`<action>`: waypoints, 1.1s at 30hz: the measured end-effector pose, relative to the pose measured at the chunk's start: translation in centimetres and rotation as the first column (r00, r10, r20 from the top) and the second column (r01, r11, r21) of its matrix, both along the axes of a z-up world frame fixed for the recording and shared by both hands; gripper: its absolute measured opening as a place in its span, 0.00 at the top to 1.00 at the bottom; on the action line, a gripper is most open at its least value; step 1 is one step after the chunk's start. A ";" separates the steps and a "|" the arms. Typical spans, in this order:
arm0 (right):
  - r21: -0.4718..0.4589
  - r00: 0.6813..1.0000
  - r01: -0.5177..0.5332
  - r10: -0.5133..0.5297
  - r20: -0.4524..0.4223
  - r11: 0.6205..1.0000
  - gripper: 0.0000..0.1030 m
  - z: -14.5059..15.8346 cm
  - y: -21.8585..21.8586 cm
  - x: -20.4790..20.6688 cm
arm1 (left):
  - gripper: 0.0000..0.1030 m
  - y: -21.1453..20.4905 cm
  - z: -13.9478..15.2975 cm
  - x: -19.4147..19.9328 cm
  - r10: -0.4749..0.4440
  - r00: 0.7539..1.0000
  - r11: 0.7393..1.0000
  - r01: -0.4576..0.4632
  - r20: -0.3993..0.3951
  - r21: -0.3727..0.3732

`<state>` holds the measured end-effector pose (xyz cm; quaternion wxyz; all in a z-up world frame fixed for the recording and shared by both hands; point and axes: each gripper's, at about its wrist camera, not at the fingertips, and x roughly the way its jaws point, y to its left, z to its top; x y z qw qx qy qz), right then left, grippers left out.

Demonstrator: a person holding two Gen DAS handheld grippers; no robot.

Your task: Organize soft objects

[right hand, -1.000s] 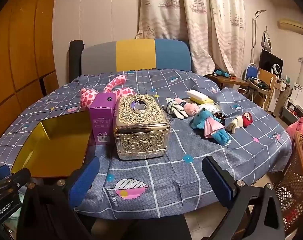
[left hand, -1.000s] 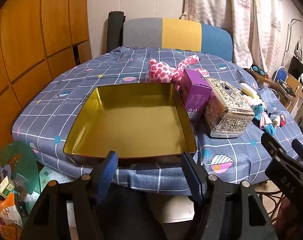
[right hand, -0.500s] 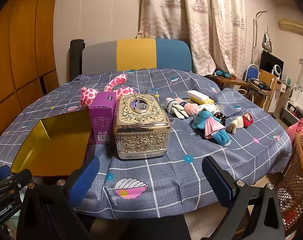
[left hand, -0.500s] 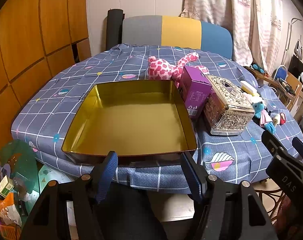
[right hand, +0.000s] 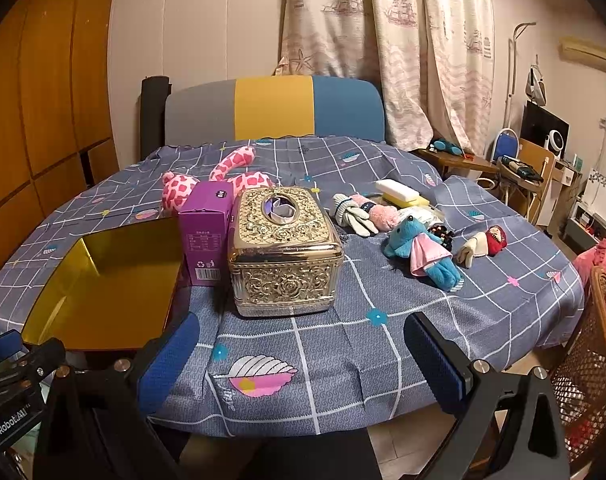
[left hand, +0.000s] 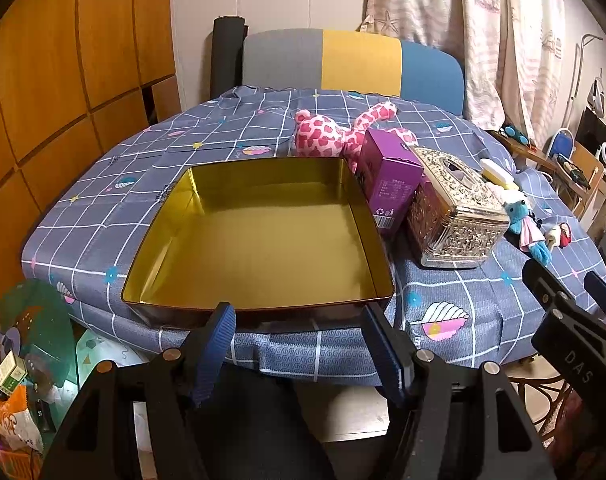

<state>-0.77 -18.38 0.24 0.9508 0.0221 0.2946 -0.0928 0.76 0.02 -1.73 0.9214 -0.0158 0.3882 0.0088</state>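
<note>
A shallow gold tin tray (left hand: 259, 304) (right hand: 47, 300) lies empty on the table's near left. Behind it sprawls a pink spotted plush (left hand: 323, 136) (right hand: 231, 172). On the right side lie a blue plush in a pink dress (right hand: 419, 248) (left hand: 523, 224), a pink-and-white glove toy (right hand: 363, 212) and a small red-and-cream doll (right hand: 487, 240). My left gripper (left hand: 303, 320) hovers open just before the tray's front wall, nothing between its blue pads. My right gripper (right hand: 299, 344) is open wider over the table's front edge, nothing in it either.
A purple carton (left hand: 387, 176) (right hand: 207, 232) and an ornate gold tissue box (left hand: 451, 208) (right hand: 283, 248) stand between the tray and the small toys. White and yellow sponges (right hand: 399, 192) lie behind. A tricolour chair (right hand: 271, 108) backs the table; a wicker chair (right hand: 591, 360) stands at right.
</note>
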 end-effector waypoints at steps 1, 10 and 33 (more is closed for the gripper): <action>-0.001 1.000 0.001 -0.001 0.000 1.000 0.00 0.0 0.0 0.0 | 0.36 0.0 0.0 0.0 0.000 1.000 1.000 0.000 0.000 0.000; 0.000 1.000 0.000 0.000 -0.004 1.000 0.00 -0.1 0.0 0.1 | 0.36 0.1 0.0 0.0 -0.002 1.000 1.000 0.002 -0.004 -0.002; 0.017 1.000 0.009 -0.009 -0.017 1.000 0.00 -0.1 -0.7 0.5 | 0.36 0.1 -0.8 0.9 -0.006 0.999 1.000 0.007 -0.038 0.006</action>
